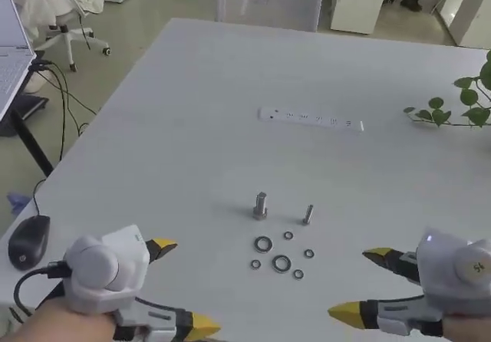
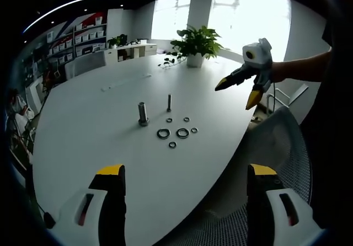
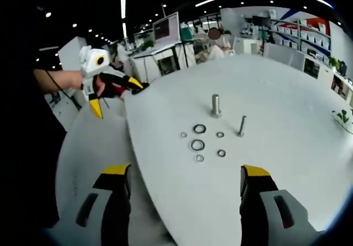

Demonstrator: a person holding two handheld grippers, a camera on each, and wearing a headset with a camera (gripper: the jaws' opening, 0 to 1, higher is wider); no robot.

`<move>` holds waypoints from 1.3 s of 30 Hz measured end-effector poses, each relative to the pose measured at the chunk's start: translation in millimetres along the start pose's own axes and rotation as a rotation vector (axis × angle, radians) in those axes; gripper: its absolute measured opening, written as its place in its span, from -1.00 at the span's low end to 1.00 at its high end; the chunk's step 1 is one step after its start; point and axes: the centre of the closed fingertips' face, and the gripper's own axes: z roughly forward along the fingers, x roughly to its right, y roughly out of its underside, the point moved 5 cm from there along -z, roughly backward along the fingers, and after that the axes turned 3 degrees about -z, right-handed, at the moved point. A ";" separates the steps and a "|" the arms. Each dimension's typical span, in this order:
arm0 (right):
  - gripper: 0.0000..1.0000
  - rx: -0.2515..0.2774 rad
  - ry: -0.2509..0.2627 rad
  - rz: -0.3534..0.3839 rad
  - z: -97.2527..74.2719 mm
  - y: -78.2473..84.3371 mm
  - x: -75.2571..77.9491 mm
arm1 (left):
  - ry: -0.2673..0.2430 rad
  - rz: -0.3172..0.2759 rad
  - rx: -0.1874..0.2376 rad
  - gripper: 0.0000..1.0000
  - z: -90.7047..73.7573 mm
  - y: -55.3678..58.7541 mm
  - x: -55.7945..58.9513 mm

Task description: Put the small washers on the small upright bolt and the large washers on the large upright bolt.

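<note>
Two upright bolts stand near front-centre of white table (image 1: pixel 192 112): large bolt (image 1: pixel 261 205), and small bolt (image 1: pixel 308 215) near it, not touching. Six washers lie flat just in front of them, none on either bolt: two large washers (image 1: pixel 263 244) (image 1: pixel 281 264) and four small washers (image 1: pixel 288 235) (image 1: pixel 309 254) (image 1: pixel 255 264) (image 1: pixel 298 274) scattered around them (all apart, by head view). Left gripper (image 1: pixel 182 286) has jaws spread wide, holding nothing. Right gripper (image 1: pixel 359 283) is likewise wide and empty. Both are at near edge of table, washers between them. One power strip (image 1: pixel 311 118) lies farther back, one mouse (image 1: pixel 28 241) at left edge.

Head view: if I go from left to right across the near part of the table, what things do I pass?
computer mouse → left gripper → large bolt → small bolt → right gripper
</note>
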 end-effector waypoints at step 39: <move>0.18 -0.328 -0.081 -0.239 87.1 -34.4 12.5 | 0.113 0.069 -0.056 0.73 -6.0 7.0 -19.5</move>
